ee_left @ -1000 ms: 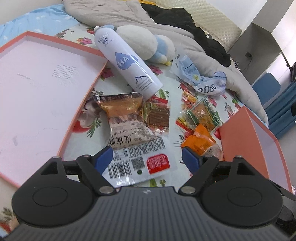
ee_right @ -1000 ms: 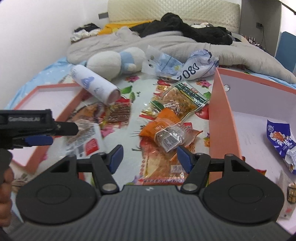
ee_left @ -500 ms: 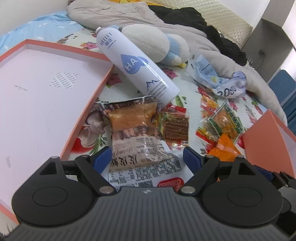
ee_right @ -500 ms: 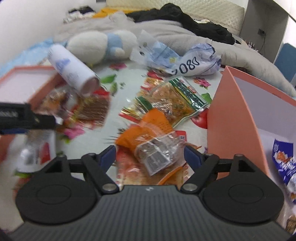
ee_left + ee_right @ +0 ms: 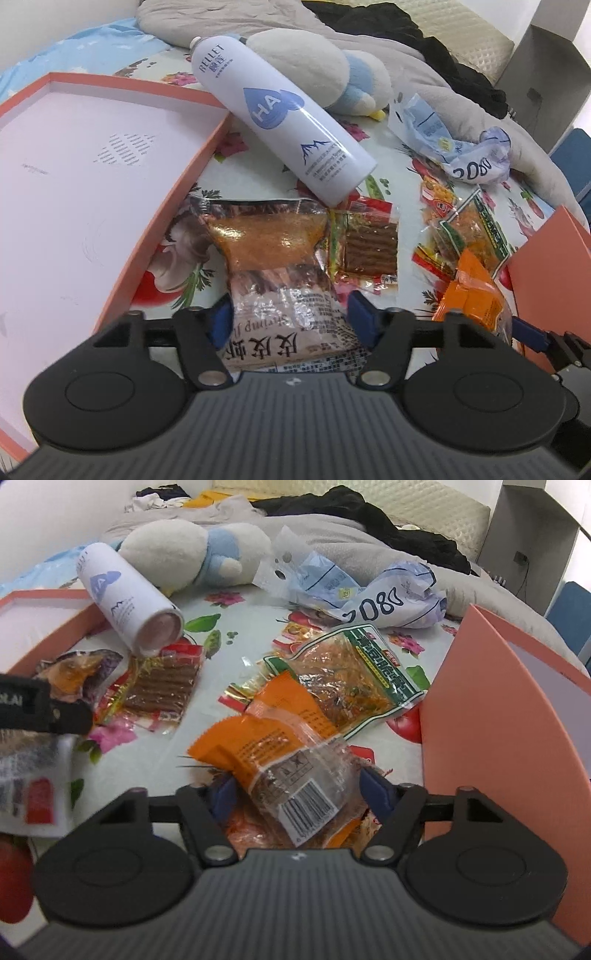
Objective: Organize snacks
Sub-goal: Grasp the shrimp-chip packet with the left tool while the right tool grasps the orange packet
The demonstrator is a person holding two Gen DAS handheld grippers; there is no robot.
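- Two grippers, each straddling a packet on the bed.
- Left gripper (image 5: 290,317): jaws spread either side of the shrimp packet (image 5: 273,258) (long axis running straight ahead), not clenched.
- Right gripper (image 5: 297,794): jaws spread around the orange packet (image 5: 273,753), lying diagonally.

We saw bed sheet (image 5: 236,653), floral-and-fruit print, carrying everything. Shrimp packet (image 5: 273,266) lay between left gripper's fingers; strip snack (image 5: 369,247) just right of it. Spray can (image 5: 280,125) lay ahead, base toward us, plush toy (image 5: 317,70) behind it. Orange packet (image 5: 273,738) lay between right gripper's fingers, green-edged packet (image 5: 354,672) ahead. Orange boxes at outer sides: (image 5: 74,177), (image 5: 491,716).
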